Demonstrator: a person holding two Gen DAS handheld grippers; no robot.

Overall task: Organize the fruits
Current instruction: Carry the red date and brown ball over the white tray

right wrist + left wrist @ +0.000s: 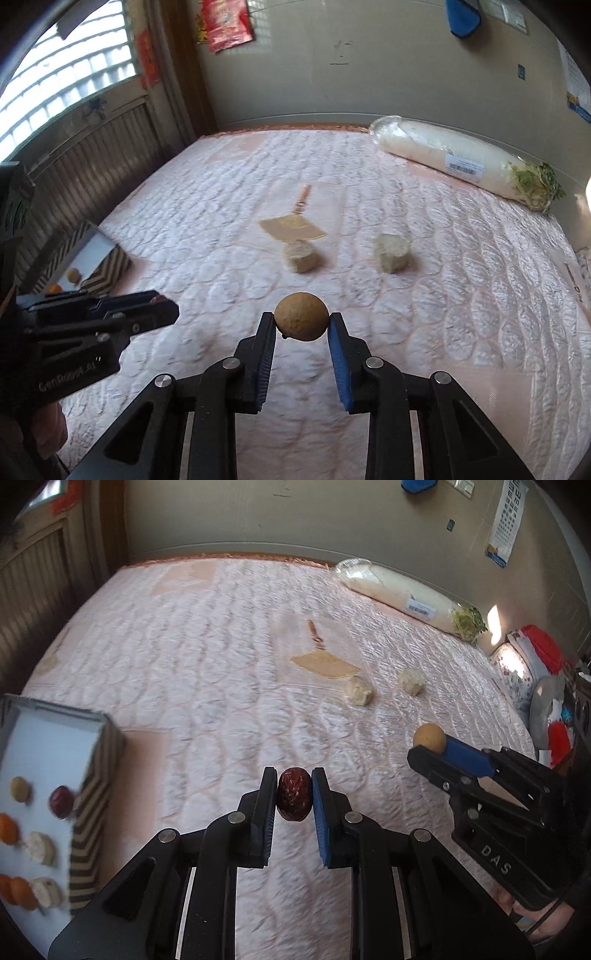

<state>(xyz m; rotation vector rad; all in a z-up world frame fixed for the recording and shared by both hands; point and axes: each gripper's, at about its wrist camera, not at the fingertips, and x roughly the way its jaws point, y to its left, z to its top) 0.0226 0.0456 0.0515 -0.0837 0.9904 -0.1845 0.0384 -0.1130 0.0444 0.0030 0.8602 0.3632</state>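
Note:
My left gripper (pixel 294 794) is shut on a dark red wrinkled date (pixel 294 794), held above the pink quilted mattress (pixel 207 657). My right gripper (pixel 302 322) is shut on a round tan longan (pixel 301 316); it also shows at the right of the left wrist view (pixel 428 744). A striped box (pixel 94 812) at the left holds orange pieces (pixel 7 827), pale cake-like chunks (pixel 38 847), a red date (pixel 61 801) and a tan ball (pixel 19 789). Two pale chunks (pixel 301 255) (pixel 391 252) lie on the mattress ahead.
A wrapped white radish (pixel 461 158) lies along the far right wall. A tan fan-shaped label (pixel 291 227) is on the mattress. A window (pixel 55 85) and wooden panelling are at the left. Clothes (pixel 543 672) are piled at the right edge.

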